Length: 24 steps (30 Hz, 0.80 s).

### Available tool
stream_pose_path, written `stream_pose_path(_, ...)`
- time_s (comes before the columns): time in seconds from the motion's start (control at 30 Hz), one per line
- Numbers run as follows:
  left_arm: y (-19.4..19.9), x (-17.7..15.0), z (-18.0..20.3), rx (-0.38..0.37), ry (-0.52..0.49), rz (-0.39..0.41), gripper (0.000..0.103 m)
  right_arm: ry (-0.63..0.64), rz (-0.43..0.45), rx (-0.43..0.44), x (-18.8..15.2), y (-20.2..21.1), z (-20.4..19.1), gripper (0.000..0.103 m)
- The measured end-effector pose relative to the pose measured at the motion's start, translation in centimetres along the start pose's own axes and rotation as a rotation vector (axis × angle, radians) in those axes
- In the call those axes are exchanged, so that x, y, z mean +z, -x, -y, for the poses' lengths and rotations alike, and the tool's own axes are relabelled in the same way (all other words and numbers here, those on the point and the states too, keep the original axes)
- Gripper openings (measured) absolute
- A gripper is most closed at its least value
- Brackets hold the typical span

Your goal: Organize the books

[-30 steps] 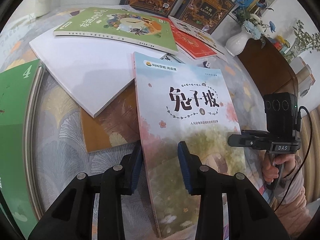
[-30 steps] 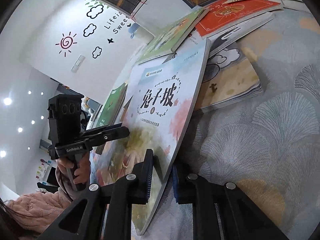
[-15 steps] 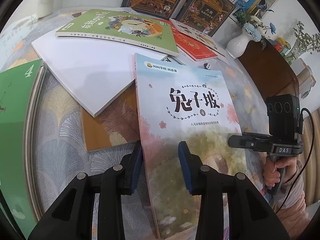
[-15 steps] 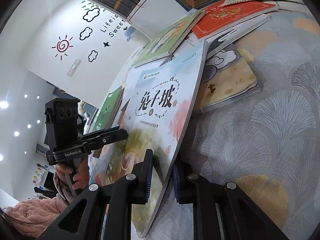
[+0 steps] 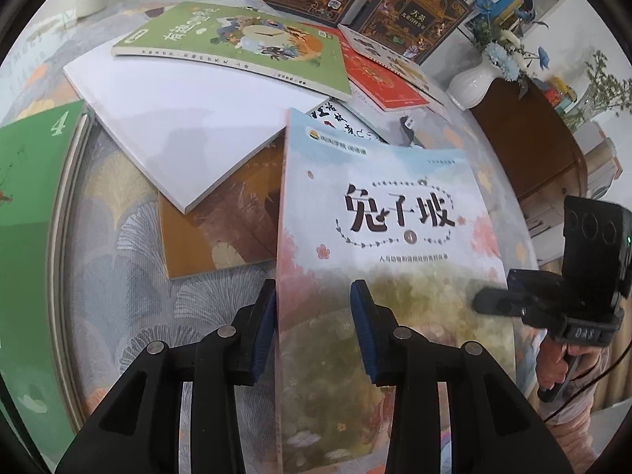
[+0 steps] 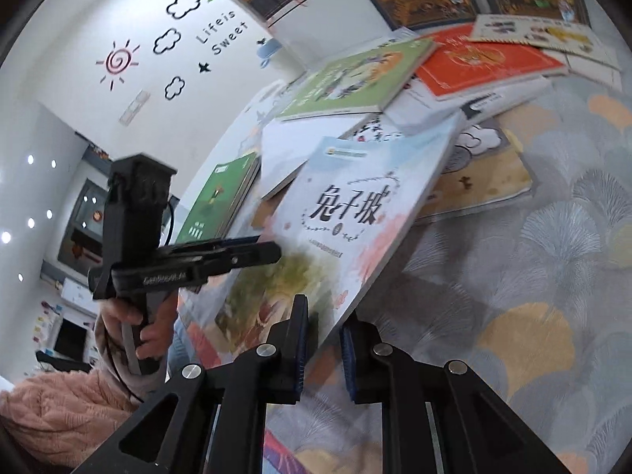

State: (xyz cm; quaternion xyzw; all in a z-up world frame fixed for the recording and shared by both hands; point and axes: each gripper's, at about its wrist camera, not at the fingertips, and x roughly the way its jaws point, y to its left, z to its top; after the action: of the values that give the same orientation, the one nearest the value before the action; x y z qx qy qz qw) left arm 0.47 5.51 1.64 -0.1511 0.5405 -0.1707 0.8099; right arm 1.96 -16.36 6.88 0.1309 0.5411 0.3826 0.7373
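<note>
Pale-blue book (image 6: pixel 355 213) pinched in right tool (image 6: pixel 322 339).

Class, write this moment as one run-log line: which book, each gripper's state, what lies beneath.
book: pale blue book lifted | left gripper: shut on left edge | right gripper: shut on right edge | below: brown book, table

Ten books (image 5: pixel 389 213), two vases (image 5: pixel 472 83)

Between the blue-padded black right gripper (image 6: pixel 322 349) lies a pale blue-and-pink floral book (image 6: pixel 355 213), above a grey-gold fan-patterned tablecloth (image 6: pixel 533 296).
</note>
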Motion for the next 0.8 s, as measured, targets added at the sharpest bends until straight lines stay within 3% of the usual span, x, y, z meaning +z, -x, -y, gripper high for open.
stream_pose_path(0.3,0.9,0.0,0.0,-0.054,0.027,0.002,0.034,0.036,0.001,-0.031,0.4,0.6,-1.4,0.016)
stream_pose_path(0.8,6.5,1.6,-1.6,-0.035,0.024,0.138,0.034,0.149,0.024,-0.025,3.3,0.0,-5.9,0.016)
